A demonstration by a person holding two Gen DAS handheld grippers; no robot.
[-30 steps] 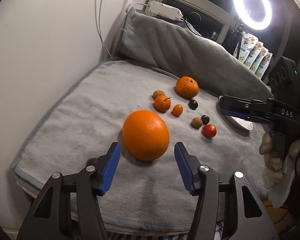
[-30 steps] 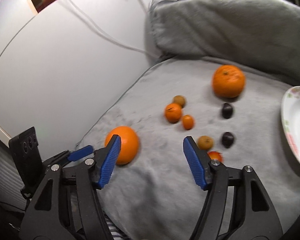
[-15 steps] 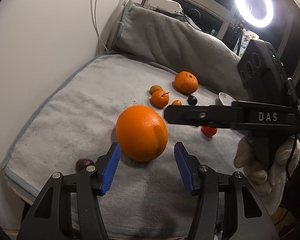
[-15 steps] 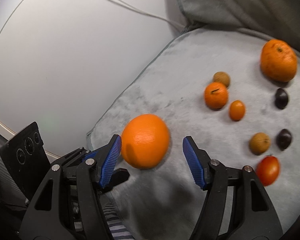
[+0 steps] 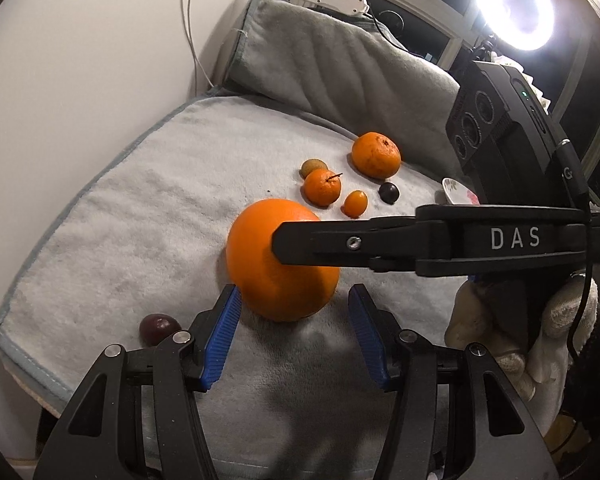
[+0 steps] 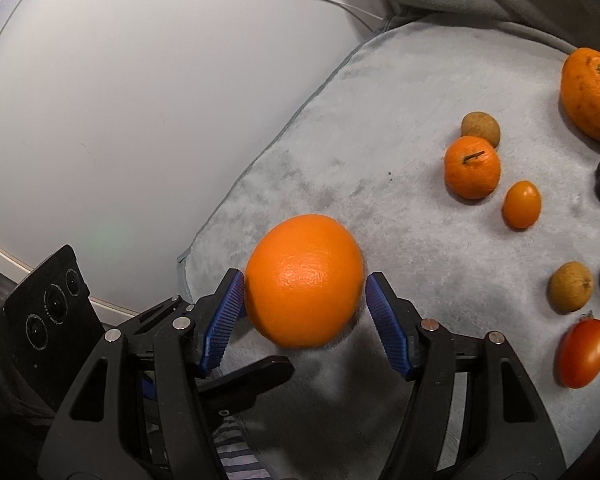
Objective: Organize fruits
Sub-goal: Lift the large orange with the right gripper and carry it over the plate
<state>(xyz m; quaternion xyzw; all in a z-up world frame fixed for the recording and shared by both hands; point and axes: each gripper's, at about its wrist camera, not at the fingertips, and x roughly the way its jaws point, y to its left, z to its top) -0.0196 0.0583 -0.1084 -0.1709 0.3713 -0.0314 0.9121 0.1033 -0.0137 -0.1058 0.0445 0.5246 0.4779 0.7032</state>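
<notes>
Your right gripper (image 6: 304, 316) straddles the big orange (image 6: 304, 280) on the grey towel (image 6: 420, 240), jaws apart; the left pad looks just at the peel, the right pad shows a gap, so no clamp. Your left gripper (image 5: 292, 332) sits just behind the same orange, jaws apart, empty. A plum (image 5: 159, 328) lies beside its left finger. Smaller fruits lie further back: mandarin (image 6: 472, 168), kumquat (image 6: 521, 204), tomato (image 6: 582, 352).
</notes>
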